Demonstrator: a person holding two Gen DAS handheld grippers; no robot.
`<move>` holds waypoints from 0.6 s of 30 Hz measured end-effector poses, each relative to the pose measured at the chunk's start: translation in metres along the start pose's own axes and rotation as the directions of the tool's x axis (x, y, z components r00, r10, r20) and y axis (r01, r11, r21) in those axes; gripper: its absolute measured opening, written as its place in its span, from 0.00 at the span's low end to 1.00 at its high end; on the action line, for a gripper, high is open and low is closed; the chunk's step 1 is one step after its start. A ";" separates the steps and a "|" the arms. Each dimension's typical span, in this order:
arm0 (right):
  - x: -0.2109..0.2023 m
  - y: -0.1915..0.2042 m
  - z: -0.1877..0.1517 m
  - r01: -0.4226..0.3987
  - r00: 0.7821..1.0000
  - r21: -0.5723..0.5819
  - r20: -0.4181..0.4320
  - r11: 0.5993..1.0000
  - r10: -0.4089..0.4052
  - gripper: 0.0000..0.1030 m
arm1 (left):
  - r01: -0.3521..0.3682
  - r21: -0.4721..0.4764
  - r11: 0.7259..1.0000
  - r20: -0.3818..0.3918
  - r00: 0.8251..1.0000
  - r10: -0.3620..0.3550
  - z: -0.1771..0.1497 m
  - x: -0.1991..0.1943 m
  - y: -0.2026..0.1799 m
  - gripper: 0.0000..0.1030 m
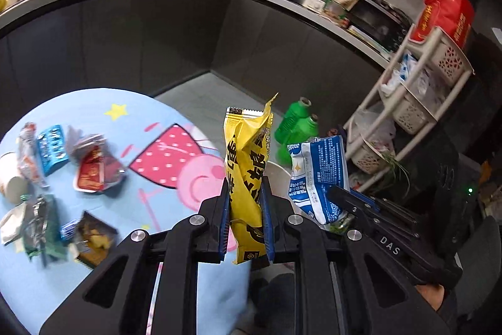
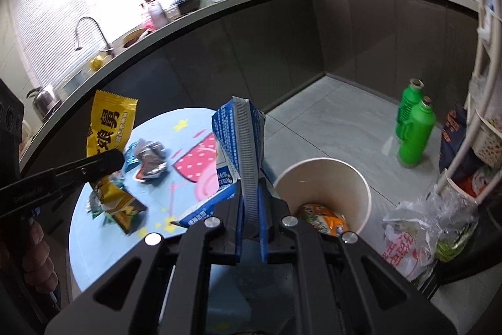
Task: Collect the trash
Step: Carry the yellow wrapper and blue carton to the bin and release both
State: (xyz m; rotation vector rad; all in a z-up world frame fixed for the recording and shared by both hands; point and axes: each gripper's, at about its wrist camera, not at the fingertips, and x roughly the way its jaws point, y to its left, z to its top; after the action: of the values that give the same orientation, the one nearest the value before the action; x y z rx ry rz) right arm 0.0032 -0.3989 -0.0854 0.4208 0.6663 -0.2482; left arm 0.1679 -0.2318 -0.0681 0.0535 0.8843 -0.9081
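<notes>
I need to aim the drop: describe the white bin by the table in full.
The white bin is a round, open-topped tub with smooth, pale walls, probably plastic or card. It stands upright on the grey tiled floor beside the blue table, below the right tool. An orange snack wrapper already lies at the bottom. Nothing grips it.

Two green bottles (image 2: 414,127) stand on the floor beyond one paper bin (image 2: 323,193); two grippers each hold one wrapper, yellow (image 1: 246,178) and blue-white (image 2: 238,146).
</notes>
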 end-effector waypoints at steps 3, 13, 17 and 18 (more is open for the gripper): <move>0.007 -0.030 -0.004 0.027 0.999 0.051 -0.018 0.998 -0.026 0.09 | 0.028 0.008 1.000 -0.032 0.999 -0.028 0.003 0.025 -0.013 0.16; 0.053 -0.094 -0.021 0.081 0.992 0.155 -0.108 0.985 -0.065 0.09 | 0.080 0.044 0.996 -0.127 0.989 -0.074 0.009 0.107 -0.040 0.17; 0.076 -0.106 -0.026 0.086 0.987 0.171 -0.148 0.982 -0.061 0.10 | 0.089 0.050 0.995 -0.170 0.982 -0.079 0.006 0.139 -0.044 0.19; 0.082 -0.107 -0.027 0.085 0.986 0.171 -0.155 0.982 -0.059 0.10 | 0.087 0.057 0.995 -0.178 0.981 -0.076 0.006 0.145 -0.045 0.20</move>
State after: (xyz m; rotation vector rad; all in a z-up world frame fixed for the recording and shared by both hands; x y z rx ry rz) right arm 0.0127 -0.4891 -0.1888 0.5903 0.8103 -0.3488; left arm 0.1828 -0.3588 -0.1499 0.1560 1.0272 -1.0196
